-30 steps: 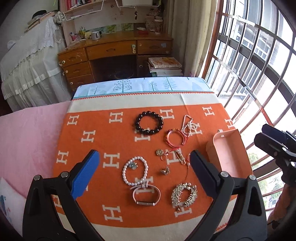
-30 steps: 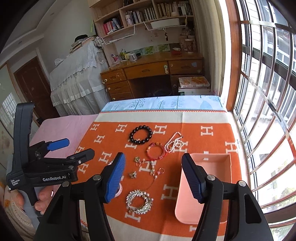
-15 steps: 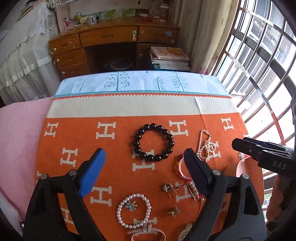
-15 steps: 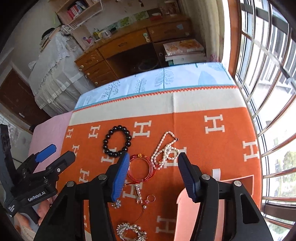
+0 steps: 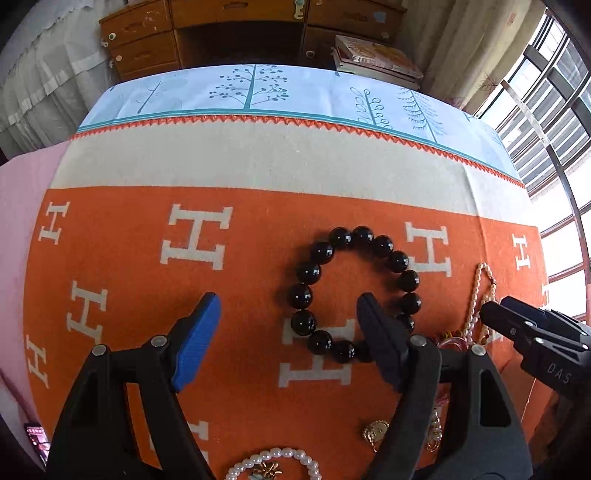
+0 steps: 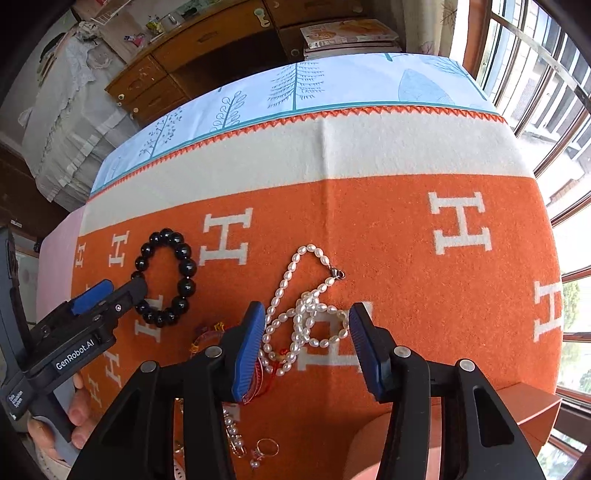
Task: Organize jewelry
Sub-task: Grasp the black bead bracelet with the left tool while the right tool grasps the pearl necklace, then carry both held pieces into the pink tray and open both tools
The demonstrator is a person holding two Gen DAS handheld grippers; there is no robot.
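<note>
- Currently, the left hand-held gripper [image 5: 286,325] is being held low over the orange H-pattern blanket [image 5: 240,236], w/ fingers spread wide and nothing between the pads.
- A black bead bracelet [image 5: 354,291] is lying flat on the blanket; the near-right part of its ring is being covered by the left gripper's right finger [image 5: 380,343], while its left beads are sitting inside the gap between the fingers. Contact can't be told.
- The right hand-held gripper [image 6: 306,339] is being held w/ fingers spread as well, nothing pinched.
- A white pearl necklace [image 6: 306,310] is lying in a loose tangle directly between the right gripper's fingers, its clasp end [image 6: 338,273] pointing toward the far side.
- A red string bracelet [image 6: 210,332] is partly being hidden behind the right gripper's left finger [image 6: 247,354], just beside the pearls.
- In the left wrist view, a round pearl bracelet [image 5: 273,461] and a small gold charm [image 5: 375,430] are being seen at the near edge, btwn the gripper's arms.
- In the right wrist view, a ring [image 6: 267,448] and a short bead strand [image 6: 232,428] are lying near the bottom, under the gripper.
- An orange tray [image 6: 524,402] is being seen at the lower right, its corner only.
- A wooden desk [image 5: 236,22] and stacked books [image 5: 373,59] are being seen beyond the far edge of the bedding.
</note>
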